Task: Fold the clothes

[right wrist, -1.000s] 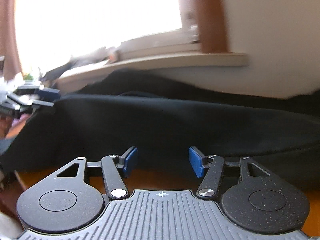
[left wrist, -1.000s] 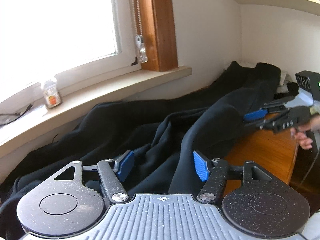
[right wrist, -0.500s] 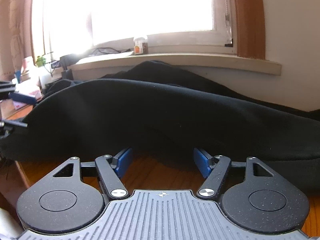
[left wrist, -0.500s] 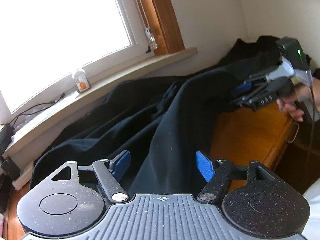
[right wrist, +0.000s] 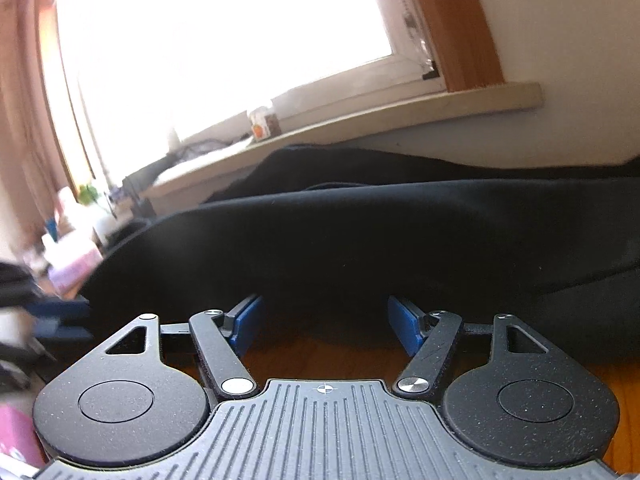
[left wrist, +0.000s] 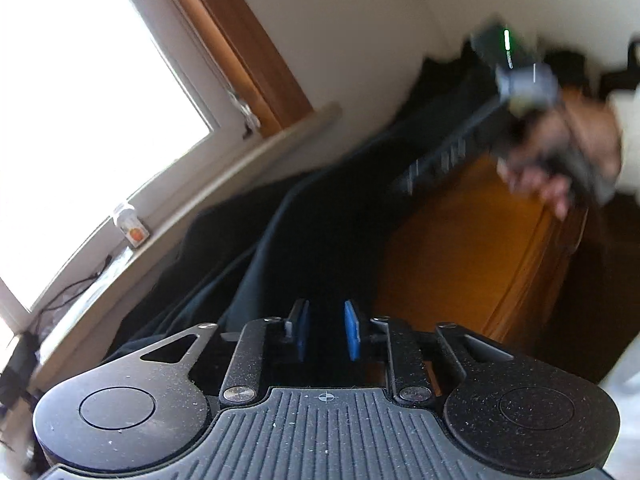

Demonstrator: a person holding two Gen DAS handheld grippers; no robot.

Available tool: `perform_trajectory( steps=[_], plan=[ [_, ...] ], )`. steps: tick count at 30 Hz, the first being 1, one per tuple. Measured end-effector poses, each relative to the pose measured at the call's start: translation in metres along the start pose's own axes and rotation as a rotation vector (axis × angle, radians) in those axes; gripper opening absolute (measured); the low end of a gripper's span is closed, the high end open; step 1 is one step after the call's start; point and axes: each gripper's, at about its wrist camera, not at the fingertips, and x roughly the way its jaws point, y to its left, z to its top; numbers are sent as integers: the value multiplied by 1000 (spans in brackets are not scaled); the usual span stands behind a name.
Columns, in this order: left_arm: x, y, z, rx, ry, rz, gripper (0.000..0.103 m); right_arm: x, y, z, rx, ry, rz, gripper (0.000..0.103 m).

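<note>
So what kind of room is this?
Probably a room in someone's home: a black garment lies on a wooden table beneath a window, with a small jar on the sill.

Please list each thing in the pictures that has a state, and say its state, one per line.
left hand-held gripper: jaws have just been closing, dark cloth between the pads; whether they press it, cannot tell.
right hand-held gripper: open, nothing gripped.
black garment: unfolded, rumpled, lying on the wooden table.
small jar: upright on windowsill.

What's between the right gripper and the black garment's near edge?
Nothing visible. The right gripper is open, with the black fabric garment directly ahead on the wooden table; only bare wood lies between.
</note>
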Motion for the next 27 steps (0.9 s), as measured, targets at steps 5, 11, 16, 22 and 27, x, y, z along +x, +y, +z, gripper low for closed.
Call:
perform_trajectory(
  steps=[5, 11, 16, 22, 27],
  plan=[
    [23, 0, -5, 36, 47, 84, 48, 0, 2, -1, -15, -7, -3, 68],
    [41, 12, -14, -7, 83, 57, 28, -1, 3, -1, -24, -13, 1, 68],
    [27, 20, -15, -78, 19, -6, 7, -3, 2, -2, -12, -30, -3, 68],
    [-41, 39, -3, -229, -186, -94, 6, -21, -5, -4, 18, -126, -45, 68],
    [-73, 59, -5, -279, -244, -74, 6, -54, -25, -1, 82, -193, -157, 67]
  ],
)
